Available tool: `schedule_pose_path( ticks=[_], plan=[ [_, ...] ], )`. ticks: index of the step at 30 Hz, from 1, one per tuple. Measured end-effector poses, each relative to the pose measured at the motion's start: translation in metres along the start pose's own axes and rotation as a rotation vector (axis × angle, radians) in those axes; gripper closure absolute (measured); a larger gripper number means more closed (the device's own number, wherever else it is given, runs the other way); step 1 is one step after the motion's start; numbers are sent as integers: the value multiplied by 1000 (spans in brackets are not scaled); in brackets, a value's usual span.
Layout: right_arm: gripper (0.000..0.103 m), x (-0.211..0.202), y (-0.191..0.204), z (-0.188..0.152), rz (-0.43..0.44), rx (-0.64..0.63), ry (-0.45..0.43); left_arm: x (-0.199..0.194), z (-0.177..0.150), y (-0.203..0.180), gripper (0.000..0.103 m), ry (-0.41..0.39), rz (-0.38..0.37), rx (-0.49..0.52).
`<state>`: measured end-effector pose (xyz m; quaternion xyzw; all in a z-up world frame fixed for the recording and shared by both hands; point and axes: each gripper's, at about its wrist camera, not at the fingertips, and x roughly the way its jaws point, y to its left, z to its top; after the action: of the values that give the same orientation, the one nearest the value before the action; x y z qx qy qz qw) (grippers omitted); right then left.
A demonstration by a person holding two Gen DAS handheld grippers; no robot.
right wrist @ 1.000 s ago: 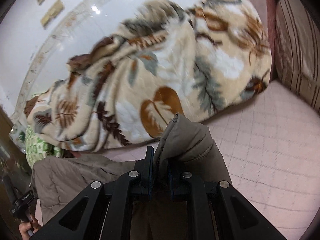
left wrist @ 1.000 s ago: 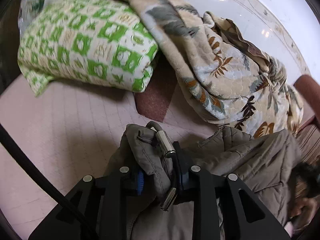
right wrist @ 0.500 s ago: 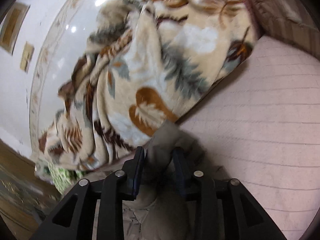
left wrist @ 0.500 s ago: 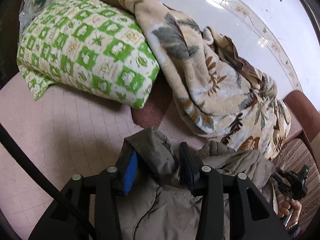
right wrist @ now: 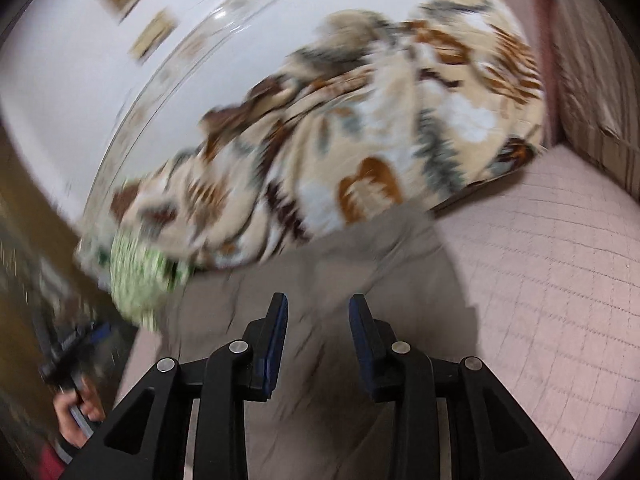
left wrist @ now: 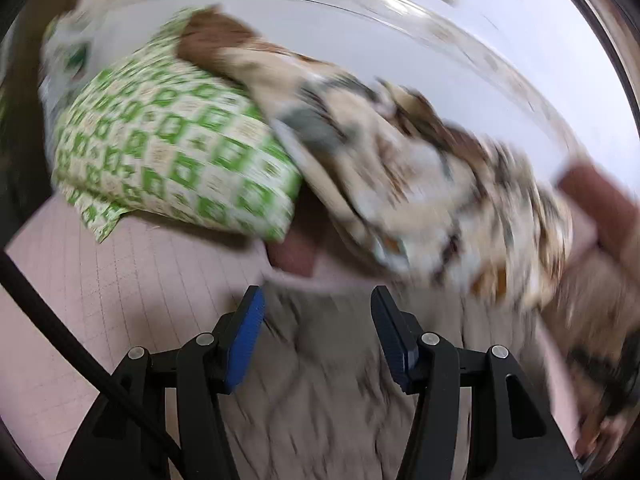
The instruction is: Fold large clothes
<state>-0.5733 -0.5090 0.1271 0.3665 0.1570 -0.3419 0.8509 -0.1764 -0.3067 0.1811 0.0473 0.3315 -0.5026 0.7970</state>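
Note:
A grey-brown quilted jacket (left wrist: 320, 392) lies spread on the pink quilted bed cover (left wrist: 100, 300). It also shows in the right wrist view (right wrist: 320, 280). My left gripper (left wrist: 316, 308) is open and empty, jaws wide apart just above the jacket's upper edge. My right gripper (right wrist: 318, 312) is open and empty above the jacket, near its right side. Both views are blurred by motion. The left gripper (right wrist: 76, 344) and the hand holding it show at the left edge of the right wrist view.
A green-and-white checked pillow (left wrist: 172, 160) lies at the back left. A cream leaf-print blanket (left wrist: 420, 184) is heaped behind the jacket, also in the right wrist view (right wrist: 360, 140). A striped cushion (right wrist: 592, 72) is at the right. The white wall is behind.
Both grippers have opened and let go of the jacket, which now lies flat on the bed. Both have drawn back a little from it.

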Motion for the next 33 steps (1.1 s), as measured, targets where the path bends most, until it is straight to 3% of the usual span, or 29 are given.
schedule_pose_path(
  ticks=[4,6,10,12,16,25,29,33],
  plan=[
    [67,8,39,-47,-34,-163,40,-3,-66,-61,49,66,-113,129],
    [67,20,56,-61,-79,-251,72,12,-87,-89,49,117,-131,182],
    [67,56,77,-69,-129,-340,110,65,-91,-110,48,212,-69,208],
    [67,80,78,-67,-165,-358,131,100,-90,-113,40,320,-17,209],
    [67,131,60,-67,-192,-326,265,133,-86,-106,37,381,3,188],
    [67,159,48,-66,-218,-304,322,154,-91,-103,33,363,44,144],
    [64,113,55,-57,-179,-254,252,101,-100,-104,34,270,19,147],
    [43,41,60,-76,-202,-297,112,30,-129,-91,33,182,39,178]
  ],
)
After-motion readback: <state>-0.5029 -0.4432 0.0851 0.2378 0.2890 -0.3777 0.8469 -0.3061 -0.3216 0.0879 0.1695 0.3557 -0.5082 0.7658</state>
